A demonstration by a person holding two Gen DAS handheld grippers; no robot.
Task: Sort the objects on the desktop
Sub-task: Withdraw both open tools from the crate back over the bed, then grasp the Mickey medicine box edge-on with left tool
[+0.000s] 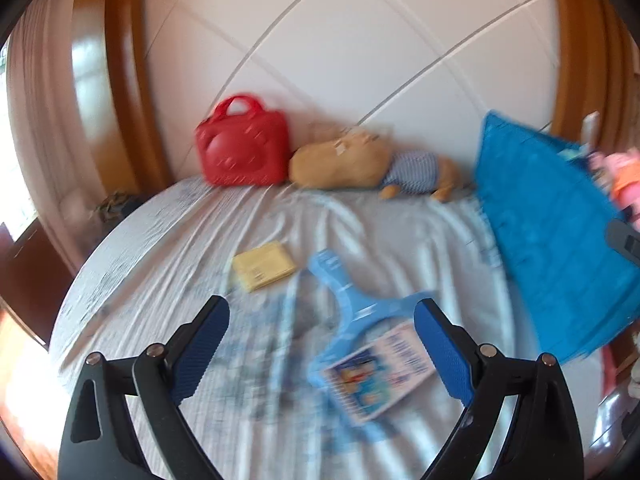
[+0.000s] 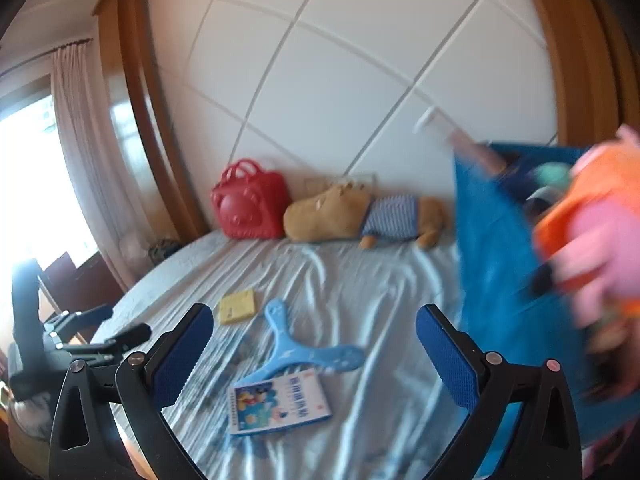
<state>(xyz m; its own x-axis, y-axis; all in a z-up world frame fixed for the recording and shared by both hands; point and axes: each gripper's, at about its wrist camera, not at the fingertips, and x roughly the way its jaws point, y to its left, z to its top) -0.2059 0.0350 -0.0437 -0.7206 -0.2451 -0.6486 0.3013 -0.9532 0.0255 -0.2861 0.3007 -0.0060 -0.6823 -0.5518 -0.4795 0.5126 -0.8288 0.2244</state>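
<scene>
A: Both tools are empty now. The left tool (image 1: 322,350) has its jaws spread wide, and the right tool (image 2: 314,354) also stands wide open with nothing between the pads.

B: And the things to sort, where are they?

A: On the bed sheet (image 2: 360,280), ahead of both tools. The picture booklet (image 2: 278,408) lies flat just in front of the right tool, a little to its left side. The blue three-armed toy (image 2: 298,350) is just behind the booklet, and one arm seems to touch it or go under it; I cannot tell which. The yellow pad (image 2: 237,306) is further ahead and to the left, apart from both.

B: The blue bin (image 2: 496,280)?

A: Close to the right side of the right tool. A pink and orange soft toy (image 2: 592,240) is at its top, but it is too blurred to say whether it is inside or only at the rim.

B: So what is a good next step?

A: I think the booklet comes first, because it is the nearest. It is thin and flat on soft cloth, so the tool should come low over one edge, press slightly into the sheet, and close on the edge only, without catching the cloth or the toy.

B: And the red bag (image 1: 244,148) and the brown plush (image 1: 360,160)?

A: Far ahead, at the headboard. I would leave them.
</scene>
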